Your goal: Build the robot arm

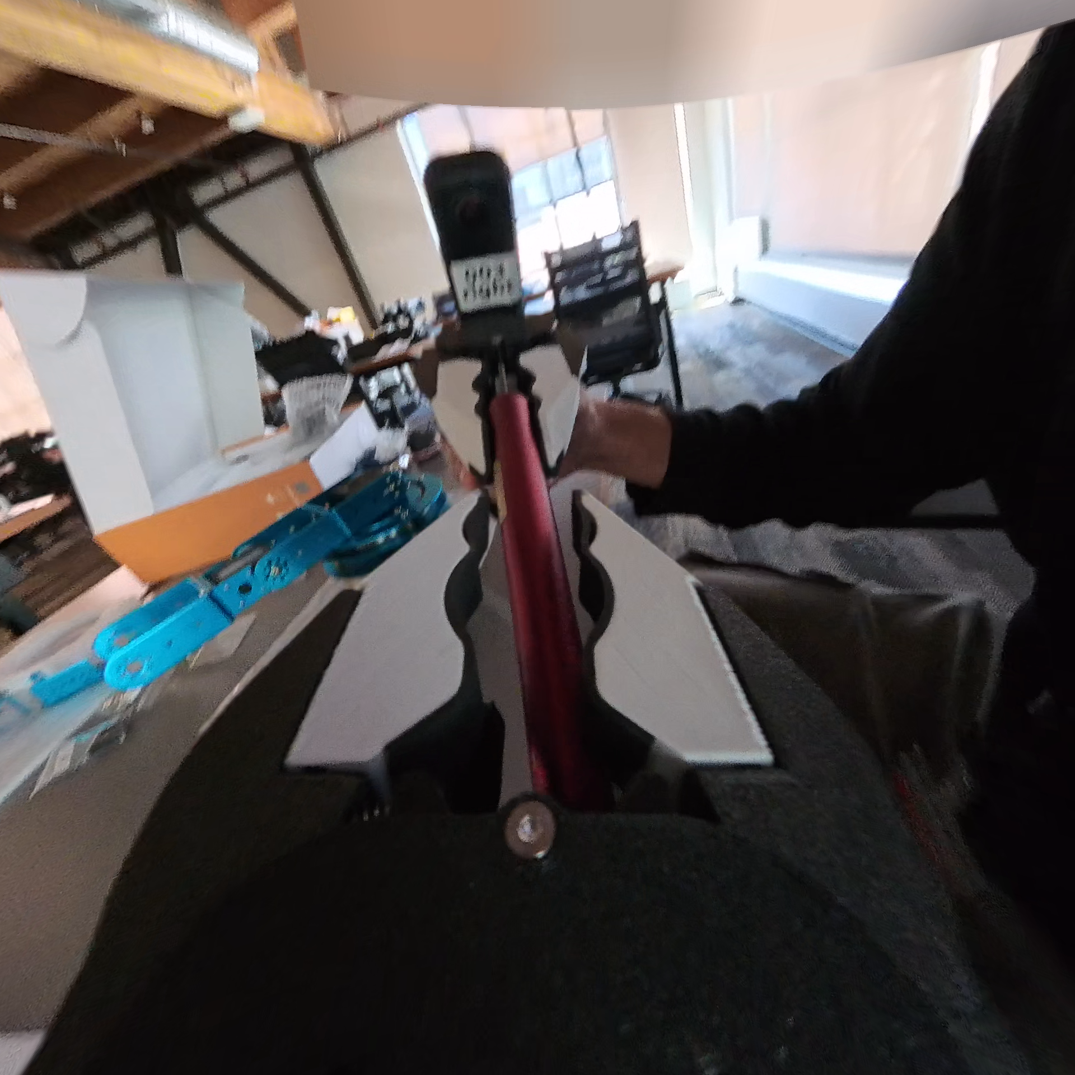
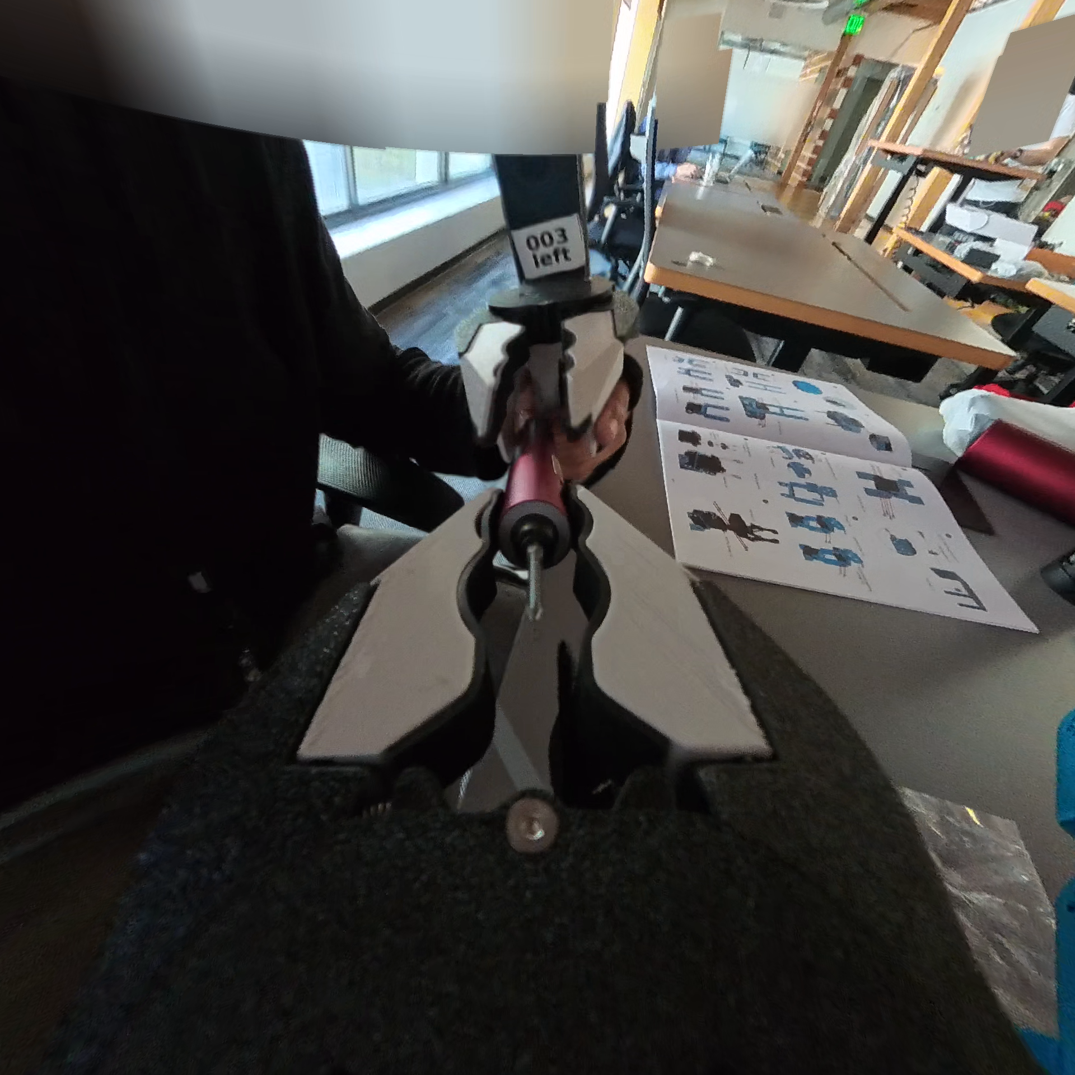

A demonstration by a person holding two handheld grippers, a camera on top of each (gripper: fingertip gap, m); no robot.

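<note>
The screwdriver (image 1: 535,611) is off the worktop (image 2: 872,669), held in the air between the two tools, in front of a person in a dark top. Its red handle lies lengthwise in the channel of the left tool (image 1: 529,500), whose fingers look closed on it, though blur and a sliver of gap on one side leave the contact unclear. In the right wrist view the right tool (image 2: 532,500) has its fingertips pressed on either side of the handle's end, and a thin metal bit sticks out from that end towards the camera. The far end runs into the other tool, where a hand (image 2: 605,430) wraps the grip.

Below and to the left, blue metal parts (image 1: 262,582) lie jointed in a row on the worktop, with small clear bags (image 1: 87,744) near them and a white box (image 1: 145,378) behind. To the right an open booklet (image 2: 814,483) of pictured steps lies flat, and a red cylinder (image 2: 1024,471) rests just beyond it. Other desks and chairs stand well apart in the room behind
</note>
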